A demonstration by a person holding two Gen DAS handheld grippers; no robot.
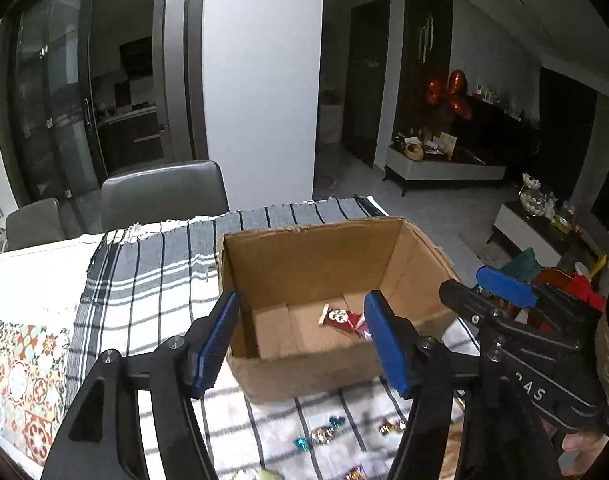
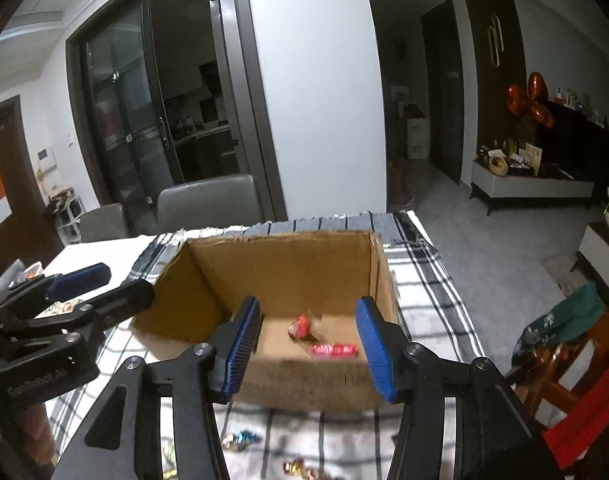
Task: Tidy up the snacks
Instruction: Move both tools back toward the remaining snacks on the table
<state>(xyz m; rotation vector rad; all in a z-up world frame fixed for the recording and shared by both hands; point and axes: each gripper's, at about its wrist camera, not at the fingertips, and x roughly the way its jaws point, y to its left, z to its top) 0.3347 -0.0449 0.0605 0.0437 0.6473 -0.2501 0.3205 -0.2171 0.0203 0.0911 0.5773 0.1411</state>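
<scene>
An open cardboard box (image 1: 304, 264) stands on a striped cloth; it also shows in the right wrist view (image 2: 280, 264). A red snack packet (image 1: 338, 317) lies on its floor; in the right wrist view I see two red packets, one blurred (image 2: 301, 326) and one flat (image 2: 333, 350). My left gripper (image 1: 300, 344) is open and empty, above the box's near wall. My right gripper (image 2: 308, 354) is open and empty, over the box's near wall; it shows at the right in the left wrist view (image 1: 488, 292). Several small wrapped candies (image 1: 324, 434) lie on the cloth in front of the box (image 2: 240, 440).
Grey chairs (image 1: 164, 194) stand behind the table. A patterned mat (image 1: 20, 380) covers the table's left part. The table's right edge drops to the floor, where a wooden chair with red and green things (image 2: 564, 344) stands.
</scene>
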